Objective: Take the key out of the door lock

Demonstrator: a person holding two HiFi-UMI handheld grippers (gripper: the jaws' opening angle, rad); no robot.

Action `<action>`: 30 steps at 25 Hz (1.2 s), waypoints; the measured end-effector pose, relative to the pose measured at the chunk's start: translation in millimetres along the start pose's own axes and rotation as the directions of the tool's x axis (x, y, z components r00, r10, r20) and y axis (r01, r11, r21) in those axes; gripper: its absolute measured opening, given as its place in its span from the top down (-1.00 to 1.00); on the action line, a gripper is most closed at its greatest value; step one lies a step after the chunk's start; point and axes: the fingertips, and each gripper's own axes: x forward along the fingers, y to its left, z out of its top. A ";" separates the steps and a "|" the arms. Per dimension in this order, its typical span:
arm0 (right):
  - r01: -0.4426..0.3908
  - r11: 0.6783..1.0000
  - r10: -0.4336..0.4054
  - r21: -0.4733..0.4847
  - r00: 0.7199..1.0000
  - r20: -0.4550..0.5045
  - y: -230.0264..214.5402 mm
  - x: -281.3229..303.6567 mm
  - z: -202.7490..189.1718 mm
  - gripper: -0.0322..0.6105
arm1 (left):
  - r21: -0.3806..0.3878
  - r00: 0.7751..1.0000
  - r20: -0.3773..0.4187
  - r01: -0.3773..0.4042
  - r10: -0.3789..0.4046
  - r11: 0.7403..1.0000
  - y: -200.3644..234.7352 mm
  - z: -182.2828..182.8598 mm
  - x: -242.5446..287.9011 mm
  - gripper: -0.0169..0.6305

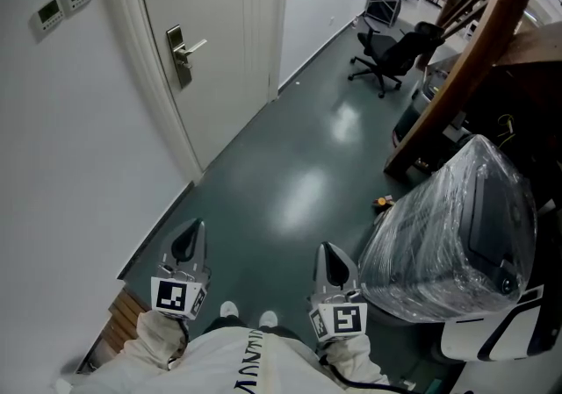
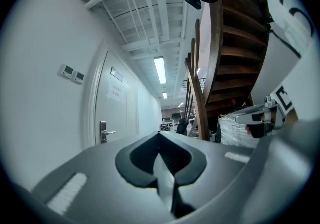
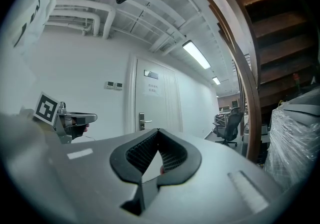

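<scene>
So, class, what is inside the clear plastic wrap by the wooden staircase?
A bulky machine, pale body with a dark panel, shows through the plastic wrap; the folds hide its details.

White walls [image 1: 70,120], glossy dark-green floor [image 1: 299,182] — black office chair [image 1: 391,54], wooden staircase [image 1: 450,76], ceiling strip light [image 2: 160,68]

The head view looks steeply down from above the person. The left gripper [image 1: 195,230] and right gripper [image 1: 327,252] sit close at its lower edge, and the white door [image 1: 219,32] stands farther off at upper left. Each of the 2 gripper views sits just behind its own jaws and faces level along the corridor, wide-angle. All 3 views share the door and its lever handle [image 1: 186,52]. The head view and right gripper view share the black office chair [image 1: 391,54]. Each gripper view catches the other gripper at its edge.
</scene>
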 end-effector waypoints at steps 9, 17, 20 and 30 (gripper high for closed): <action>0.006 1.000 -0.006 0.018 1.000 0.003 -36.4 -13.0 -4.0 0.90 | 0.003 1.000 0.005 -0.010 0.010 1.000 -30.9 1.9 11.6 0.95; 0.010 1.000 -0.010 0.024 1.000 0.015 -45.4 -5.4 -3.0 0.90 | 0.012 1.000 0.009 0.001 -0.001 1.000 -33.9 3.6 26.9 0.95; 0.012 1.000 -0.012 0.022 1.000 0.010 -47.9 2.2 -5.9 0.90 | 0.008 1.000 0.010 -0.001 0.000 1.000 -29.6 -0.5 38.7 0.95; -0.019 1.000 0.020 0.006 1.000 -0.007 -45.8 86.9 -12.5 0.90 | 0.001 0.999 0.011 -0.047 0.047 0.999 27.5 -19.3 90.4 0.95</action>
